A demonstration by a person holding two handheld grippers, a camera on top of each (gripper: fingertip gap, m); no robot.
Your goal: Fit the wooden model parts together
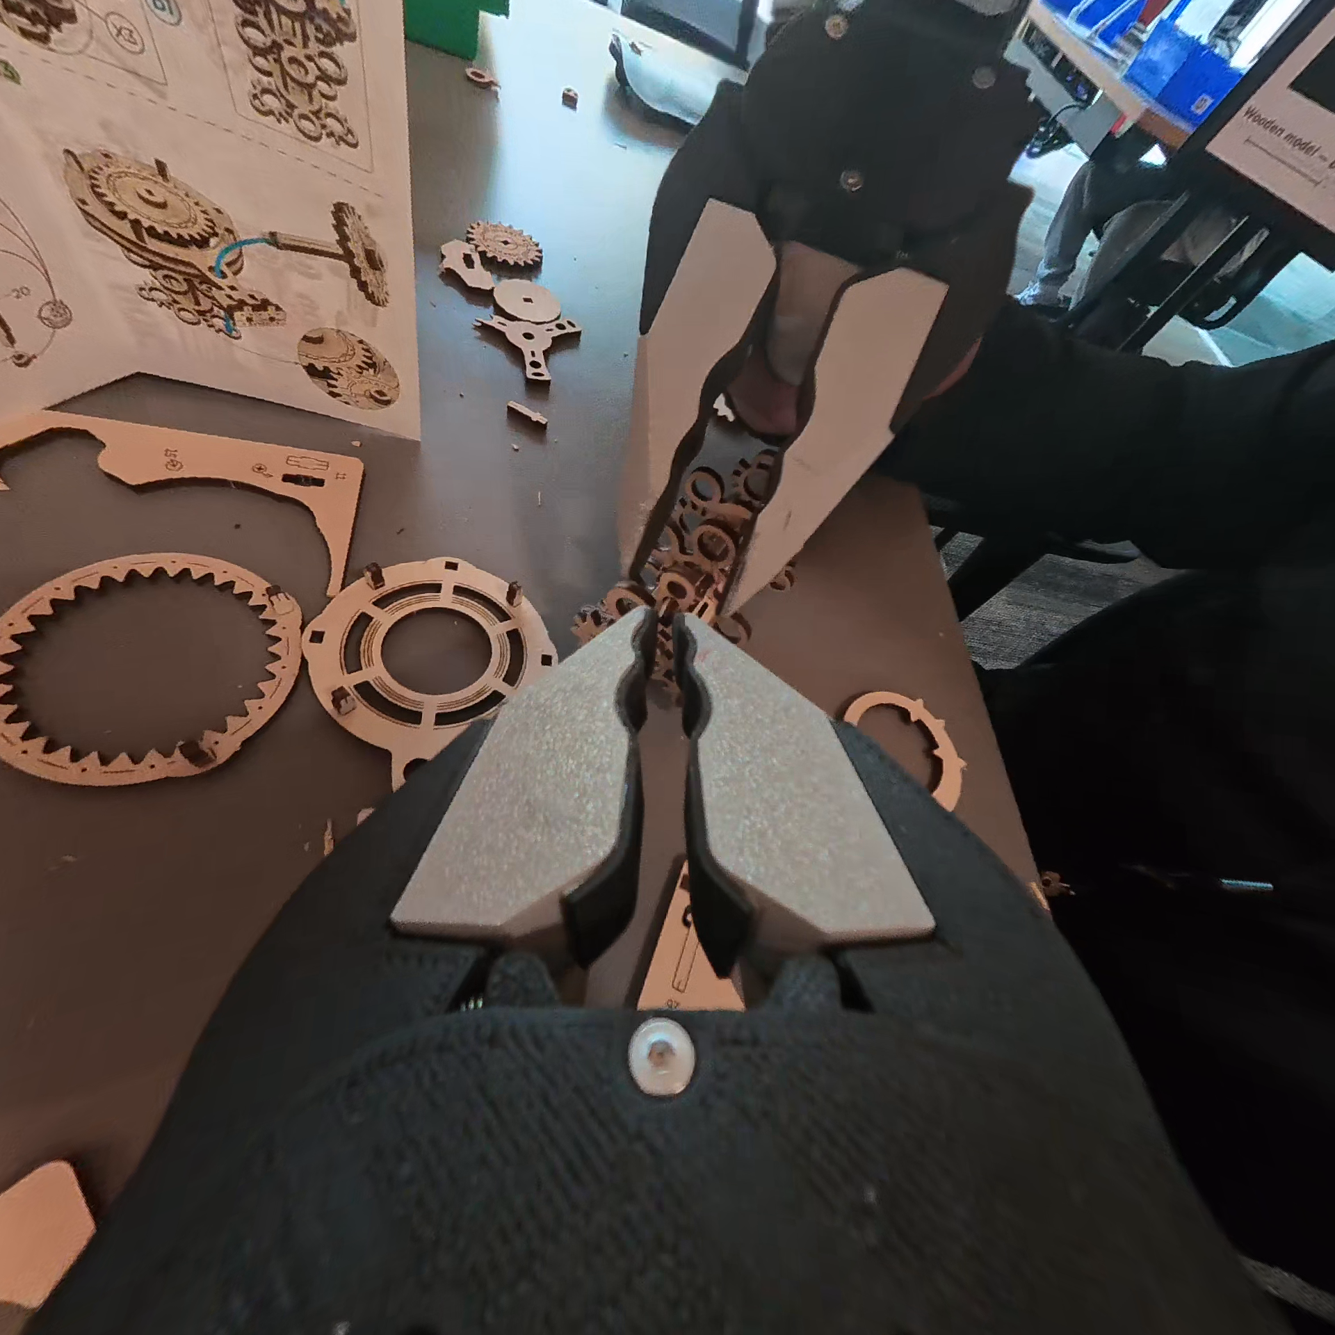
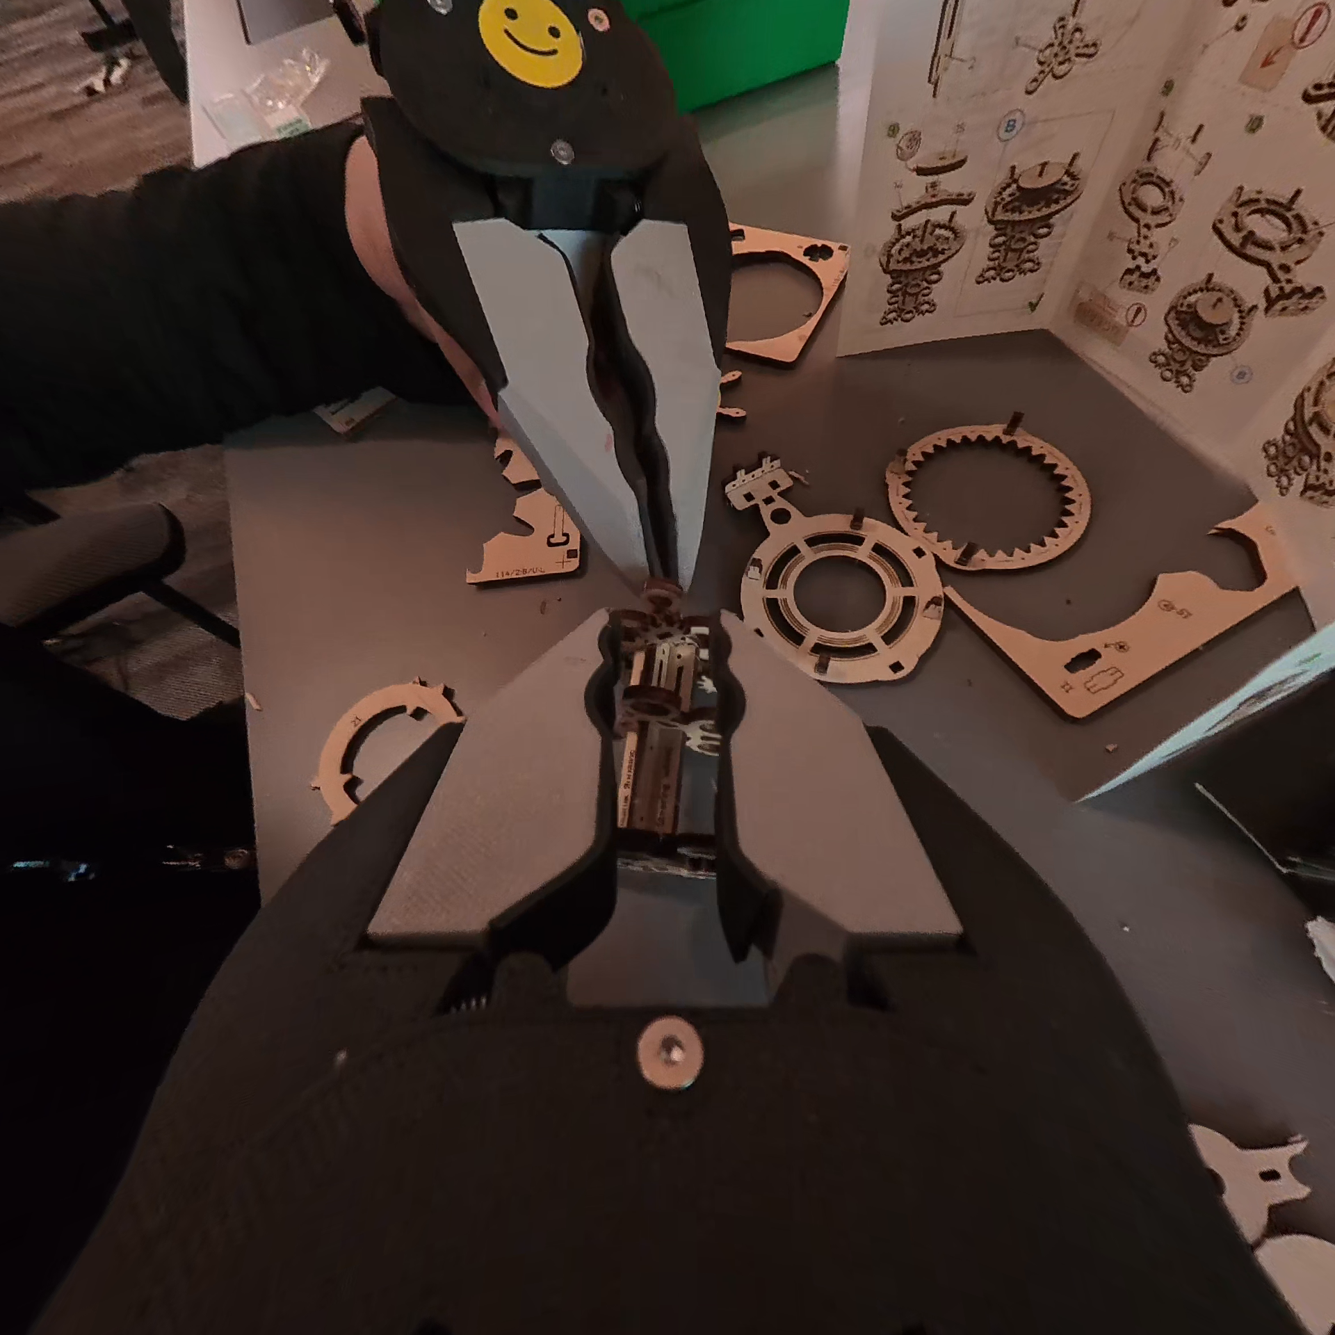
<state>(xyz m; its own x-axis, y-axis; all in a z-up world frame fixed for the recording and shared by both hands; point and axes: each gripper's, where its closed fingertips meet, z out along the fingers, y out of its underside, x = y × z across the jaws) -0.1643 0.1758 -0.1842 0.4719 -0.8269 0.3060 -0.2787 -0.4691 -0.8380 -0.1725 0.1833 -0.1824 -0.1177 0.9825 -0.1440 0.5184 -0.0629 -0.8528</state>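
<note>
My right gripper is shut on a slim wooden assembly of small gears and rods, held above the dark table. In the left wrist view it comes down from the upper right with the ornate assembly between its fingers. My left gripper is nearly shut, tips pinched on a small dark wooden part at the end of that assembly. In the right wrist view the left gripper descends from the top, and the small wooden part sits at its tips, touching the assembly's end.
On the table lie a toothed wooden ring, a round slotted plate with pegs, a cut-out sheet, a small notched ring and loose gear parts. A folded instruction sheet stands behind. The table edge is on the right. Less than 4 cm separates the two grippers' tips.
</note>
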